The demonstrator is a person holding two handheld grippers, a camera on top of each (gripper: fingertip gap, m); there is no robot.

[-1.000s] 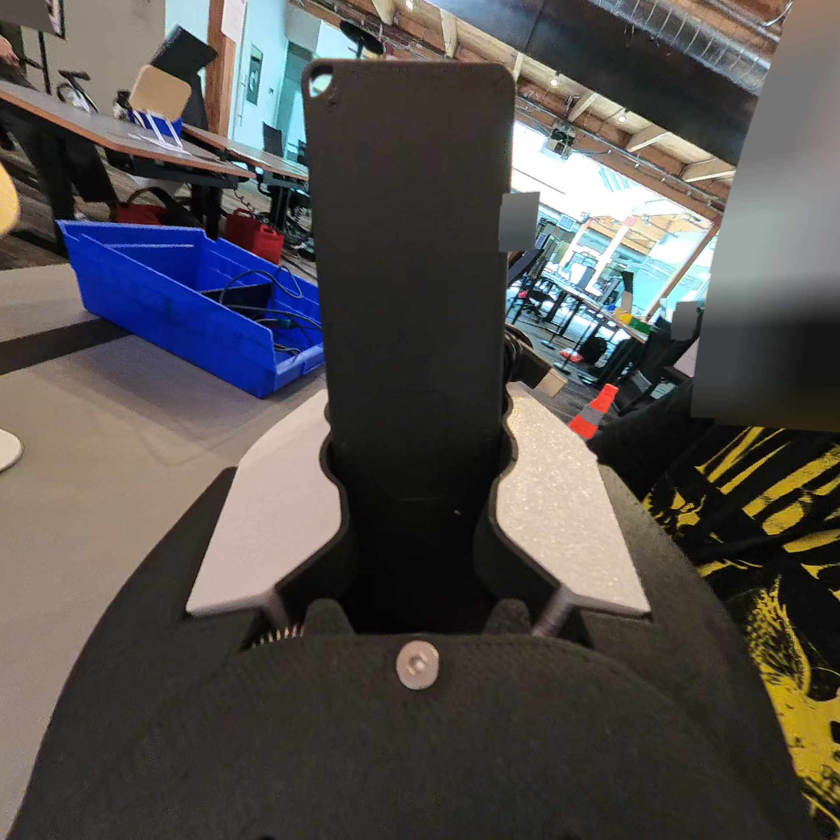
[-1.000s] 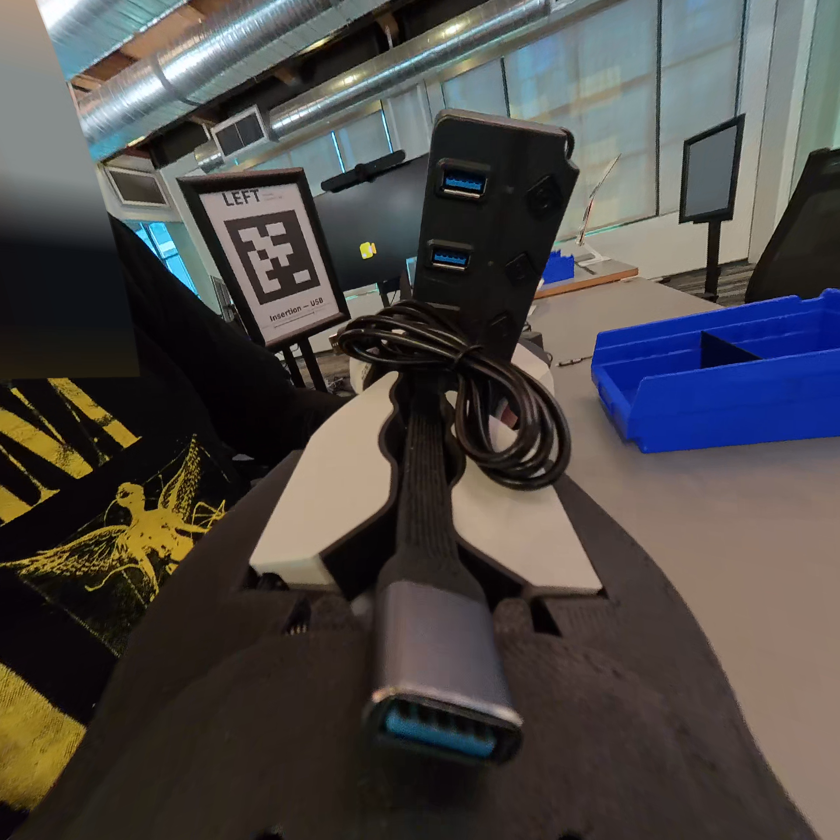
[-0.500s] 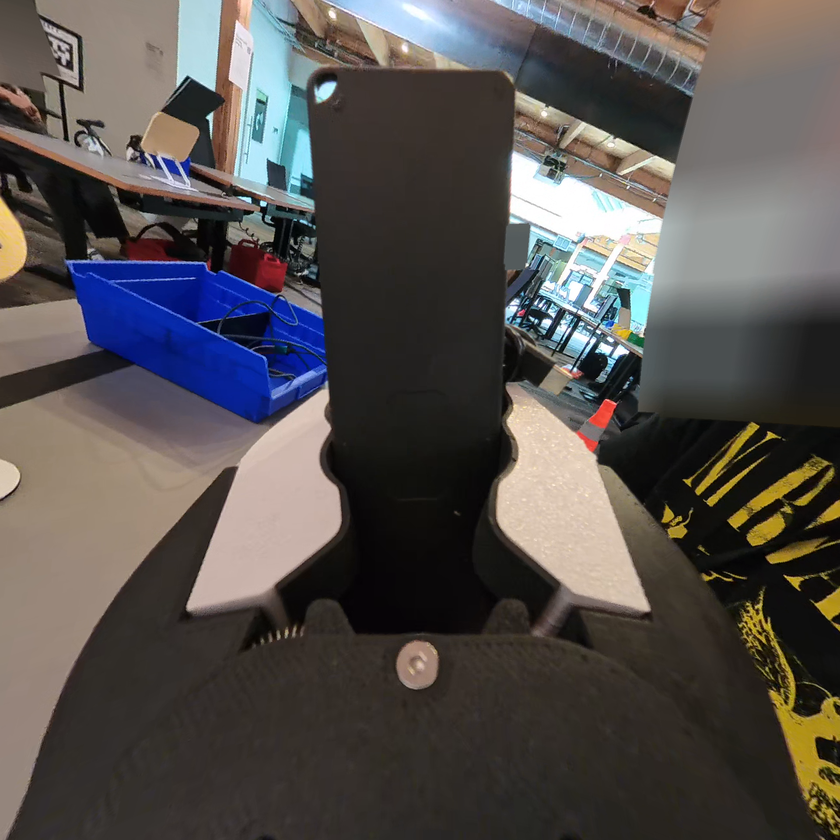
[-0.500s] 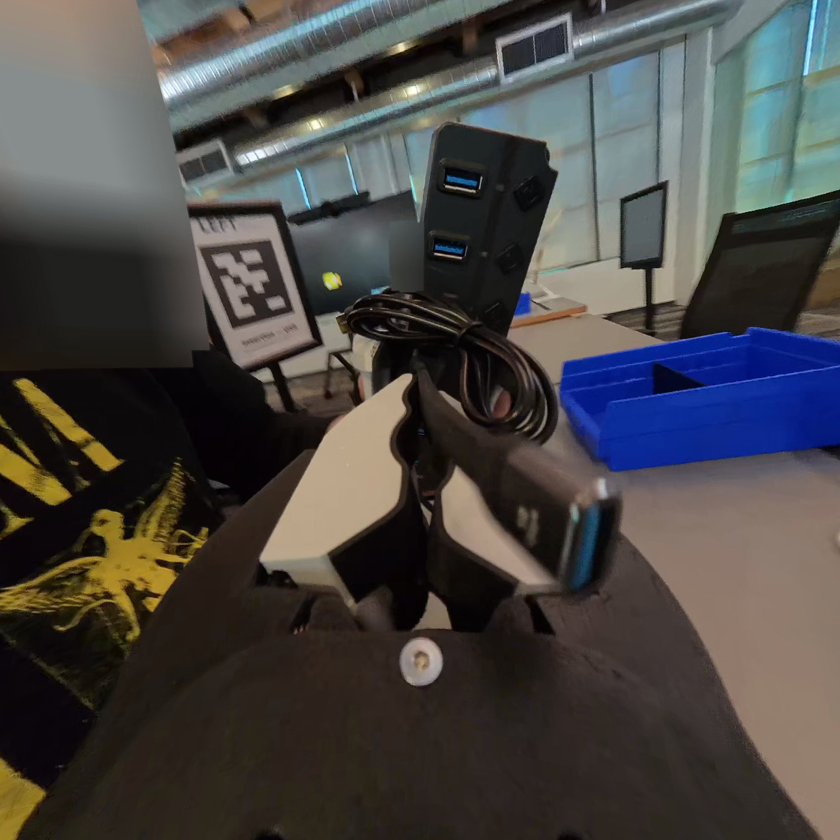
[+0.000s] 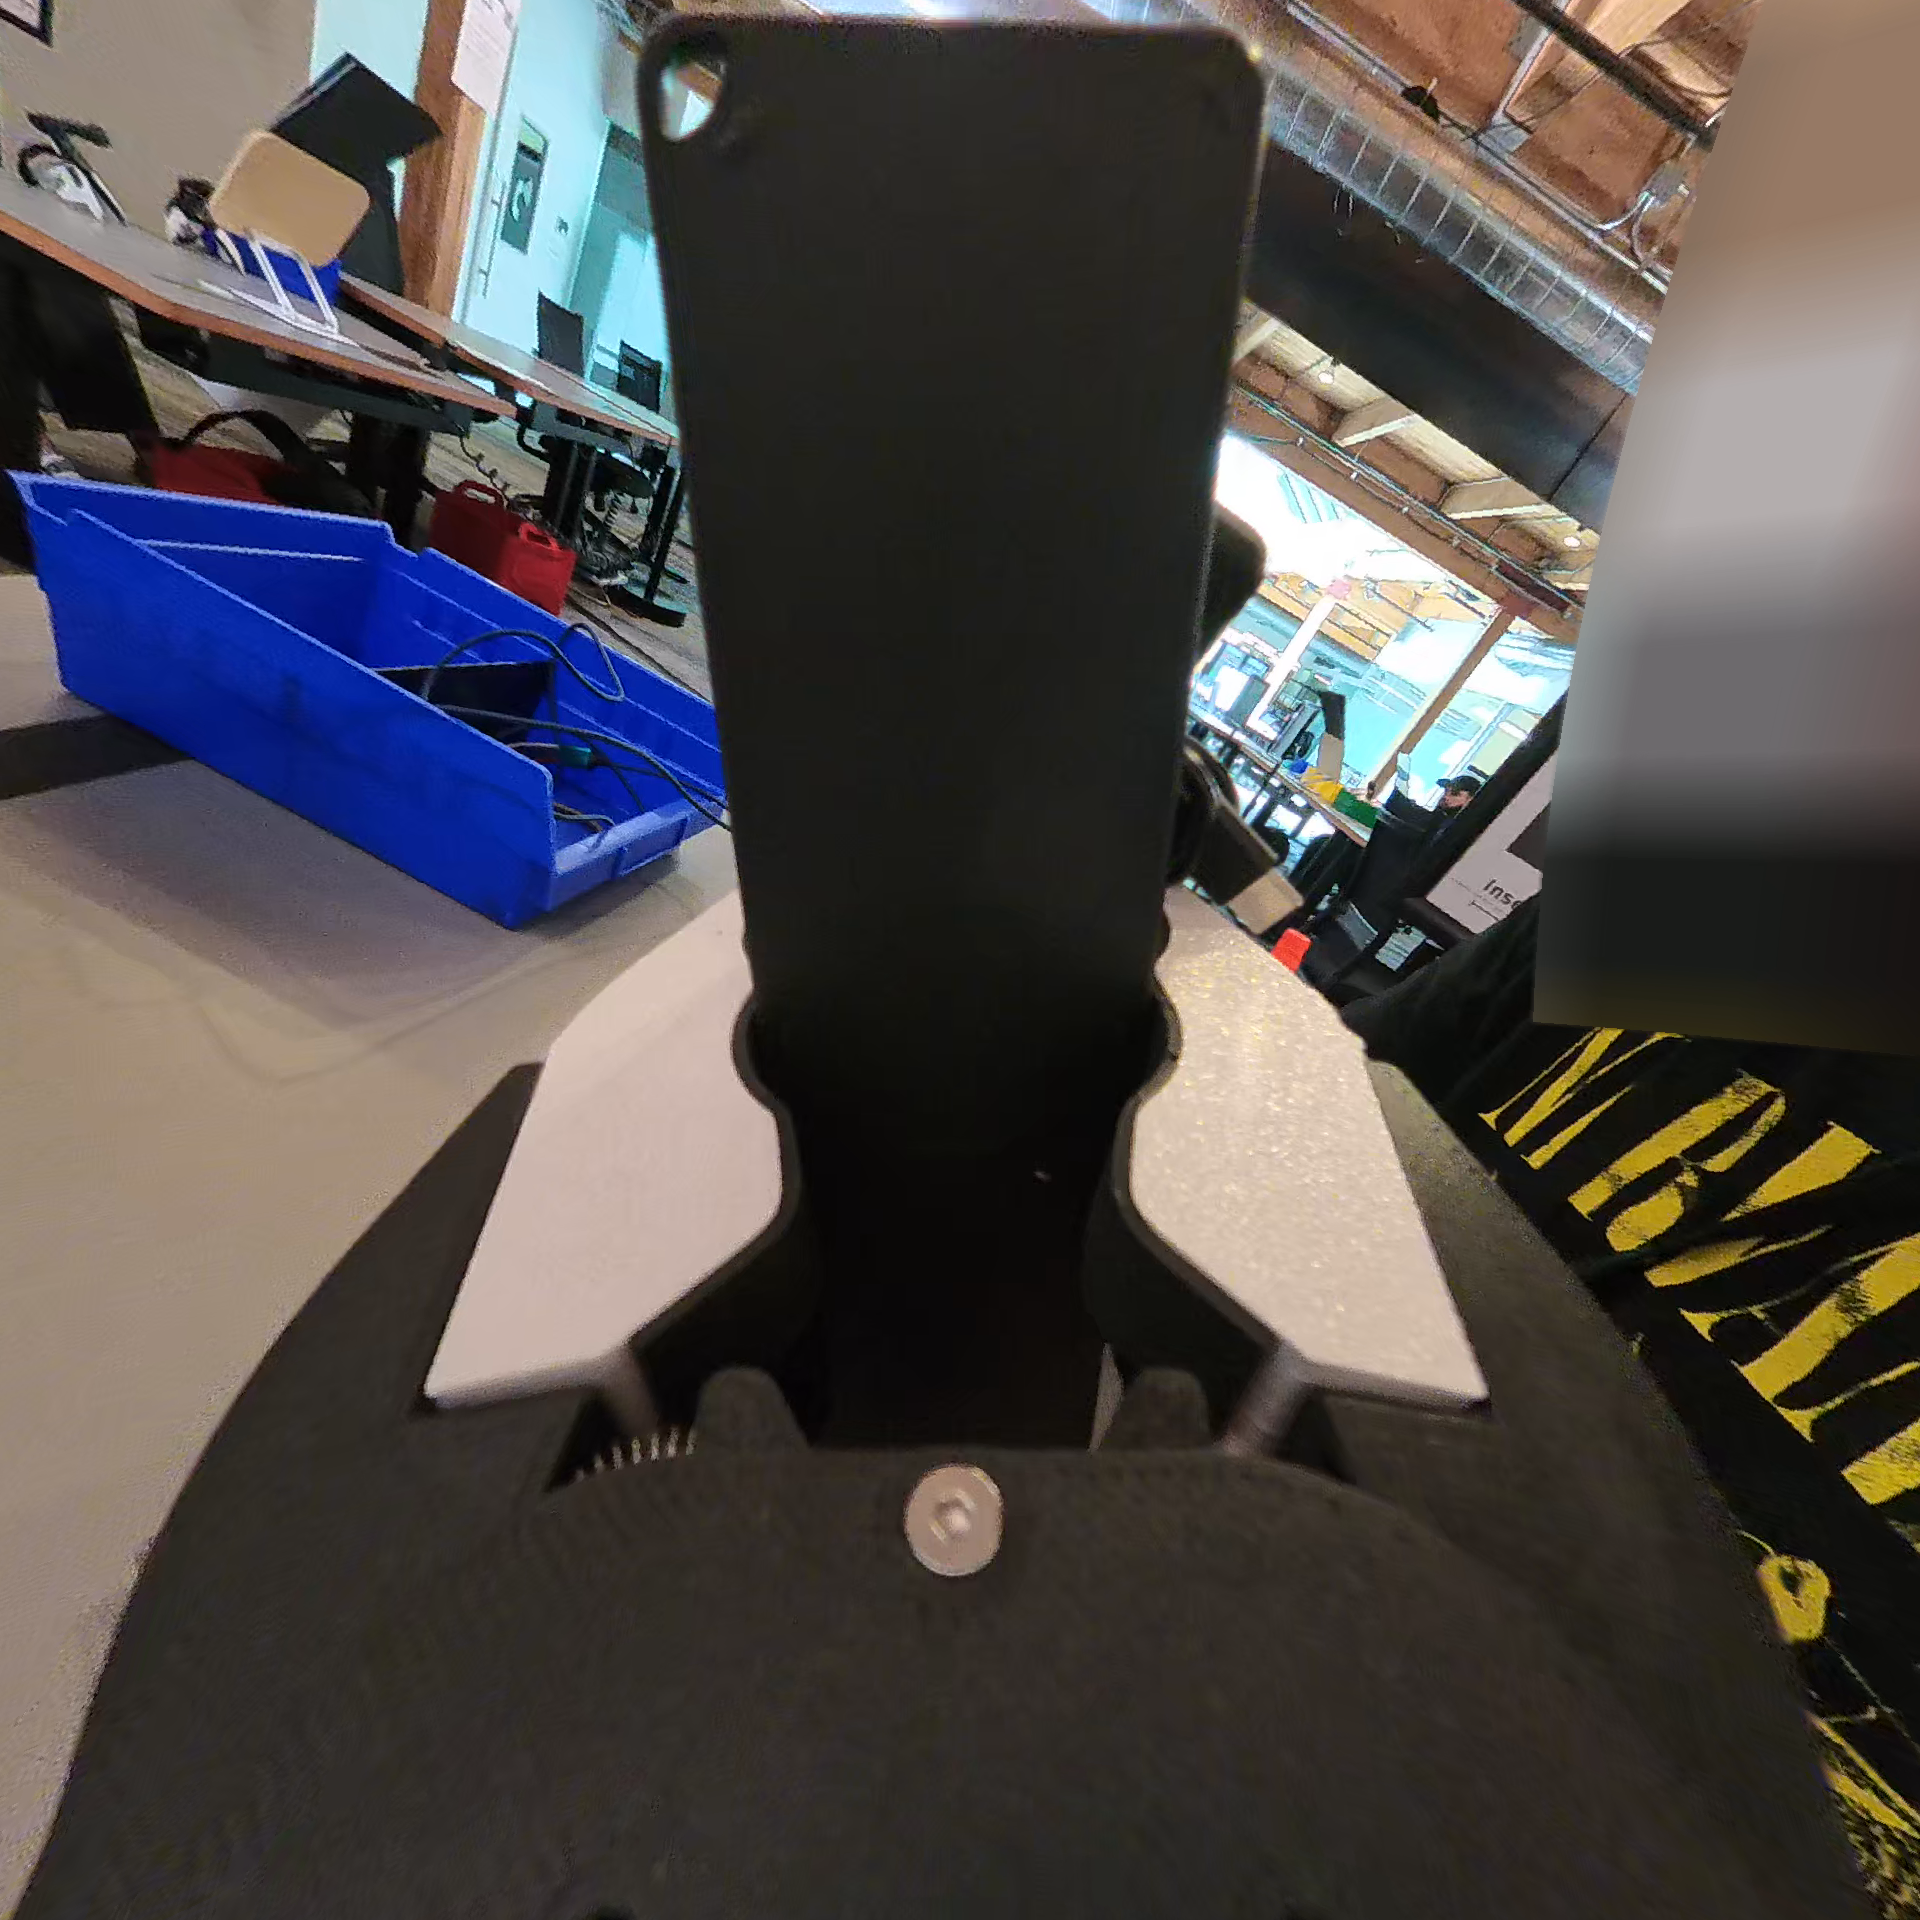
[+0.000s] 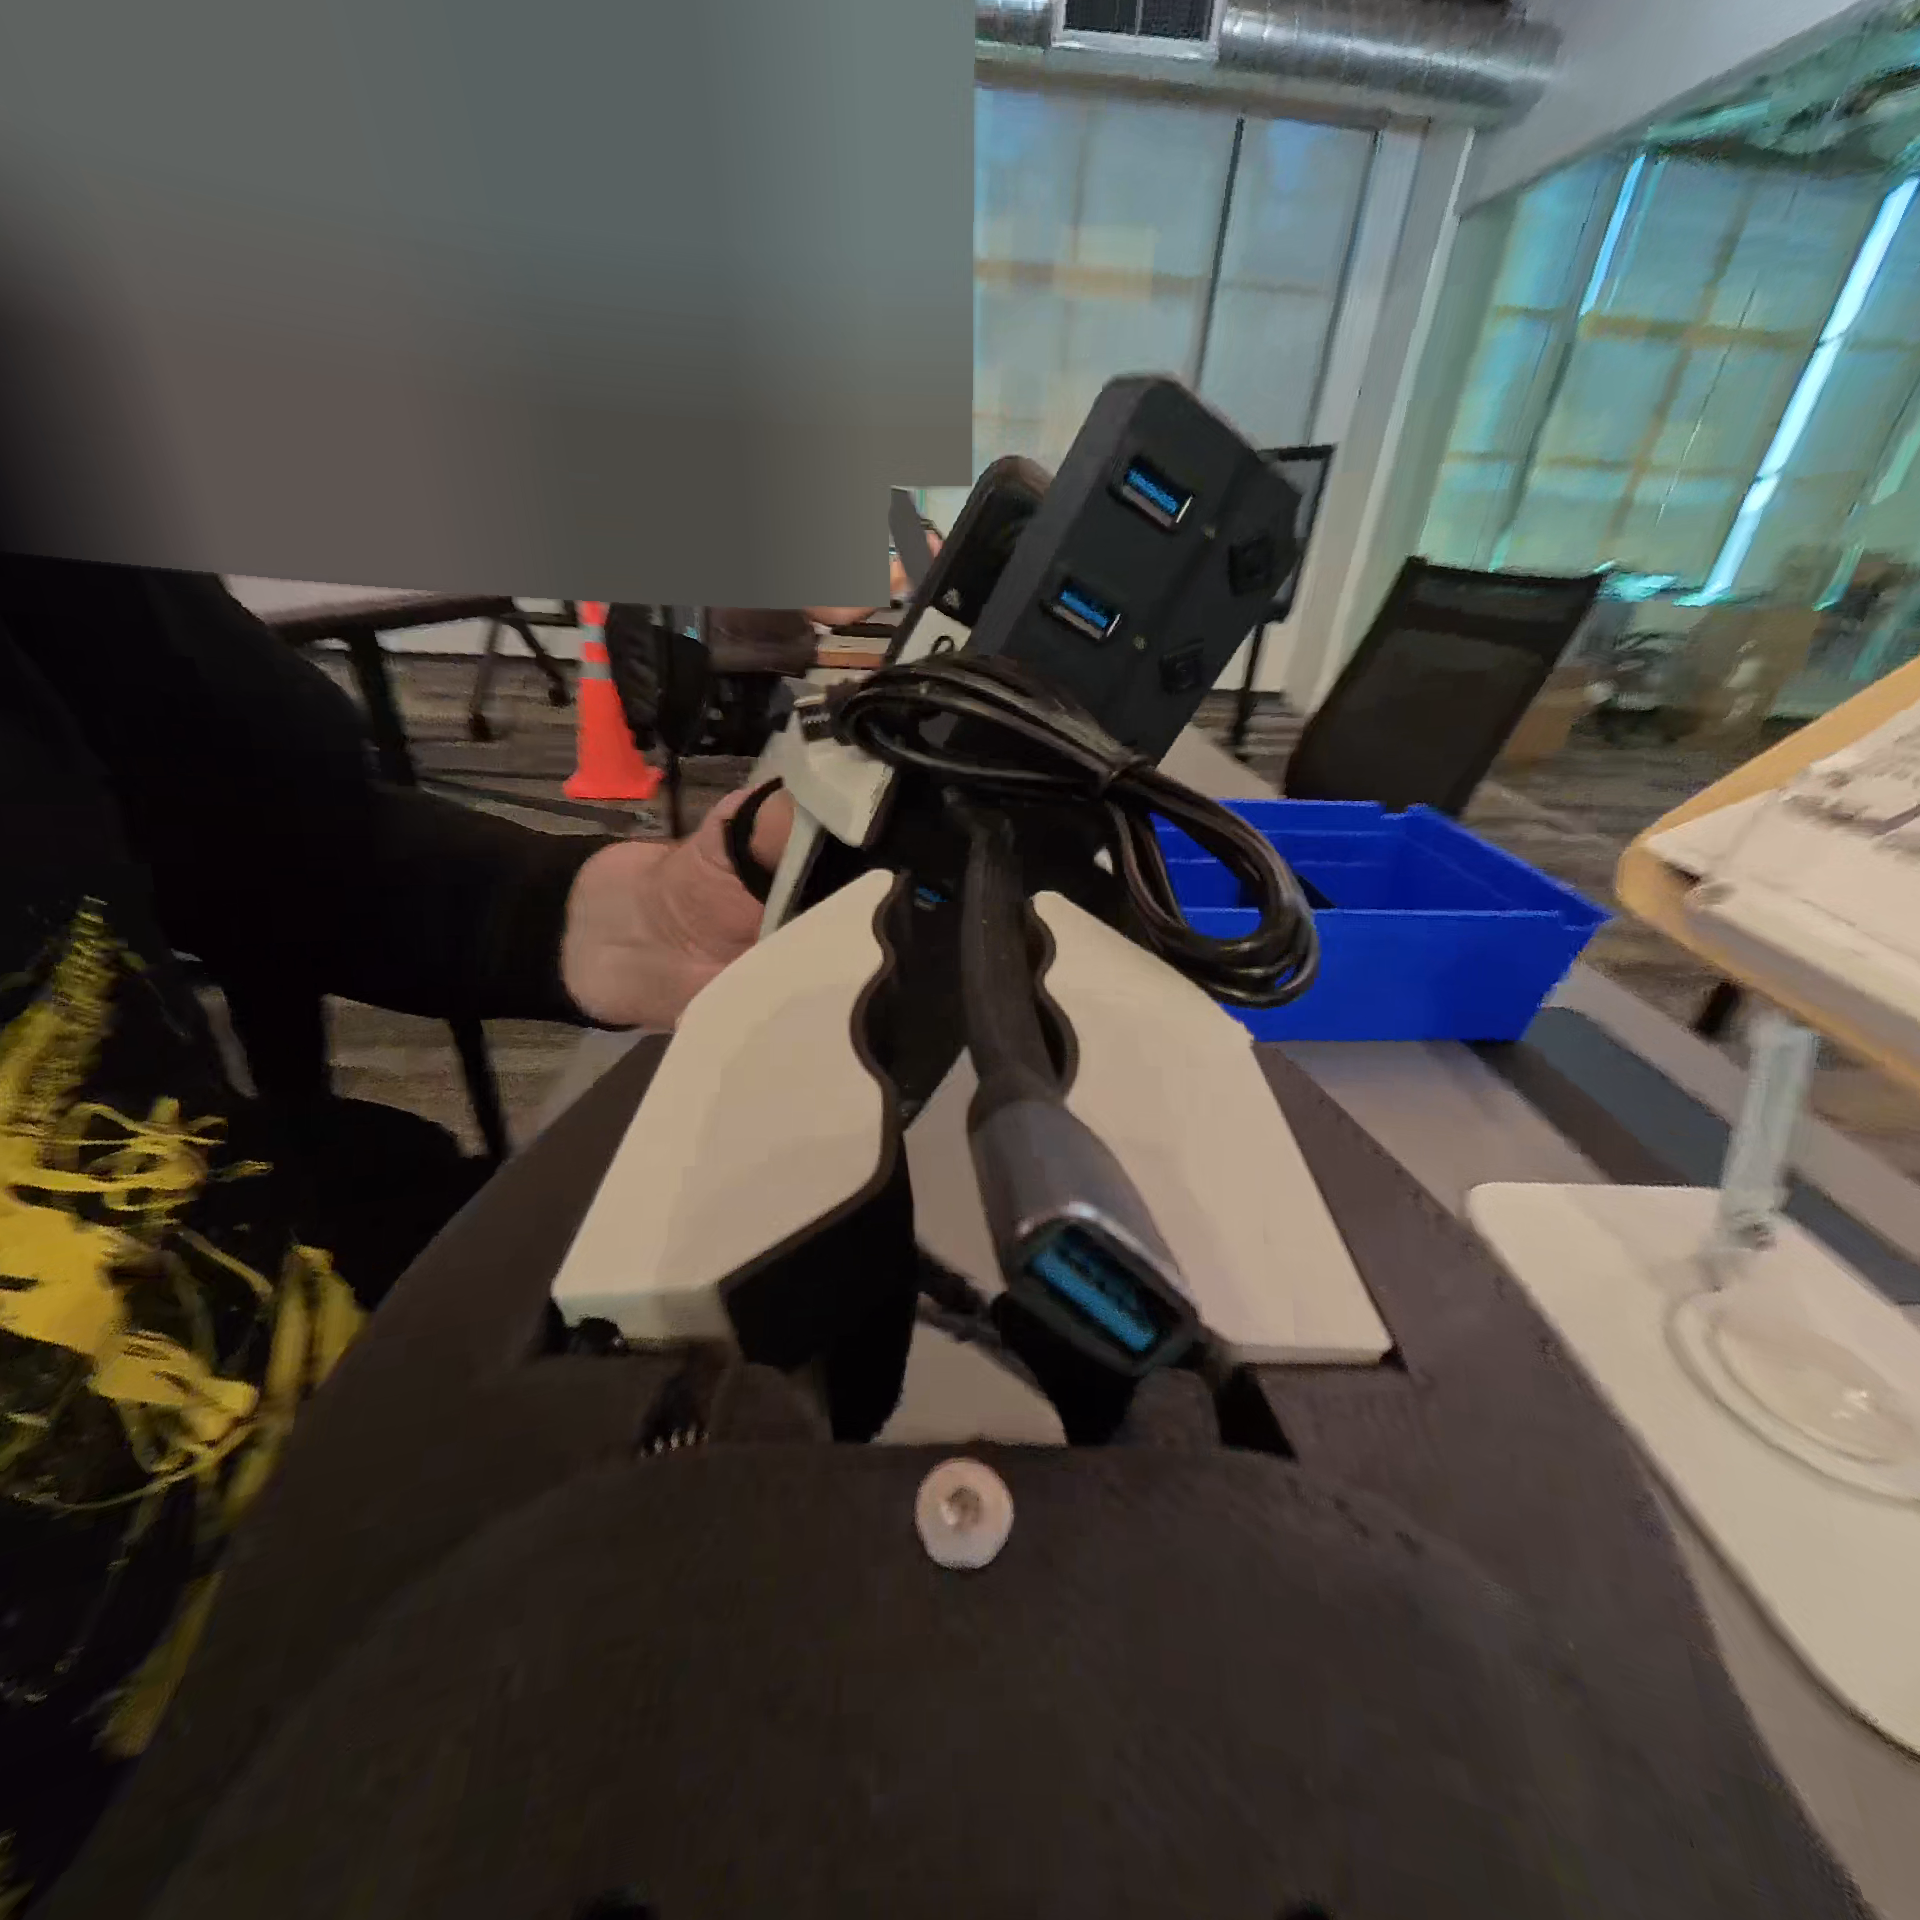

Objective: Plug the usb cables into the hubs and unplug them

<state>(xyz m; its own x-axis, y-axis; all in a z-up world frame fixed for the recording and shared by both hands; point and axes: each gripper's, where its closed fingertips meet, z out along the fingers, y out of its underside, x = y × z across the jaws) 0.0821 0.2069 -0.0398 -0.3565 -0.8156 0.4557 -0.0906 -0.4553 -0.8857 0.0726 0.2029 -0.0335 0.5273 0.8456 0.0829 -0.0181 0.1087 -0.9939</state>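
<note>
My left gripper (image 5: 951,935) is shut on a black USB hub (image 5: 945,520) and holds it upright off the table; I see its plain back. In the right wrist view the hub (image 6: 1153,582) shows blue ports, a coiled black cable (image 6: 1174,831) hangs on it, and a left finger (image 6: 831,790) shows beside it. My right gripper (image 6: 966,904) is just below the hub, its jaws apart. A braided black cable (image 6: 1003,997) runs from the hub between the fingers, against the right one, with a gap on the left. Its grey connector (image 6: 1081,1278) lies near the camera.
A blue bin (image 5: 312,707) with cables stands on the grey table (image 5: 208,1039); it also shows in the right wrist view (image 6: 1403,956). A person's hand (image 6: 655,914) holds the left gripper. A white stand base (image 6: 1714,1351) with a board is at right. An orange cone (image 6: 603,717) stands behind. Both grippers' tips are close together, under 4 cm apart.
The right jaws, shut on the braided cable a second ago, have widened and the cable now lies loose between them. Its connector swung right and back. The left gripper keeps holding the hub.
</note>
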